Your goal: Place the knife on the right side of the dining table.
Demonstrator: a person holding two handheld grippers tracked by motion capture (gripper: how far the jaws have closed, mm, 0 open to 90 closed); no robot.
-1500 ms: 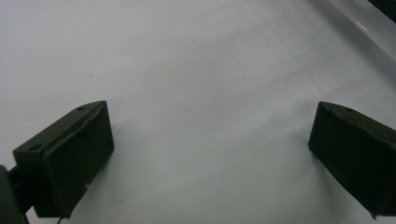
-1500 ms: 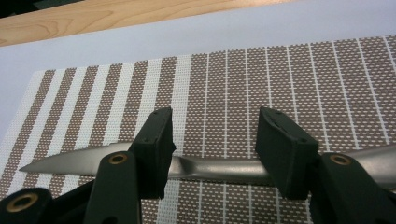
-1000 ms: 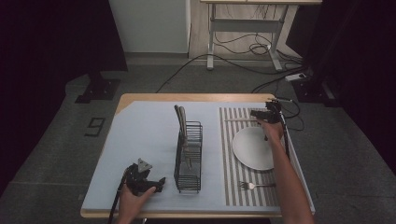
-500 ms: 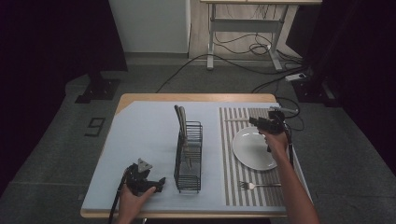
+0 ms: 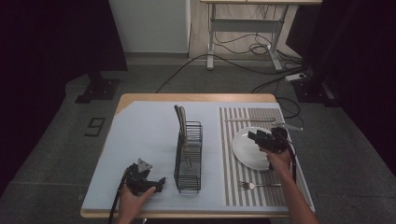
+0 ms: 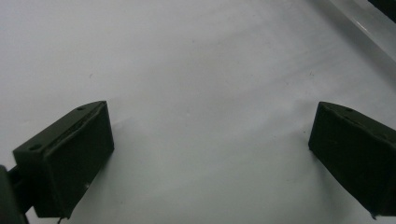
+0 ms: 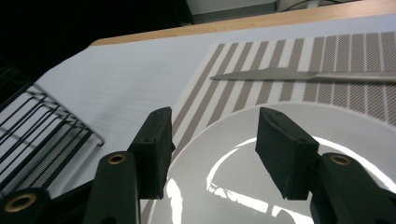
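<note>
The counter (image 5: 149,135) sits in the lower middle of the high view, a wooden top whose bare edge shows along its far side, covered by a pale blue sheet (image 5: 140,140). A black wire rack (image 5: 188,156) stands at the centre of the frame on that sheet. To its right lies a striped placemat (image 5: 233,186). On the mat rest a white plate (image 5: 247,149) at centre right, a fork (image 5: 259,185) below it toward the lower right, and what looks like a knife (image 5: 247,120) above it, faint in the high view. The left gripper (image 5: 142,179) appears to rest on the sheet at lower left.
</note>
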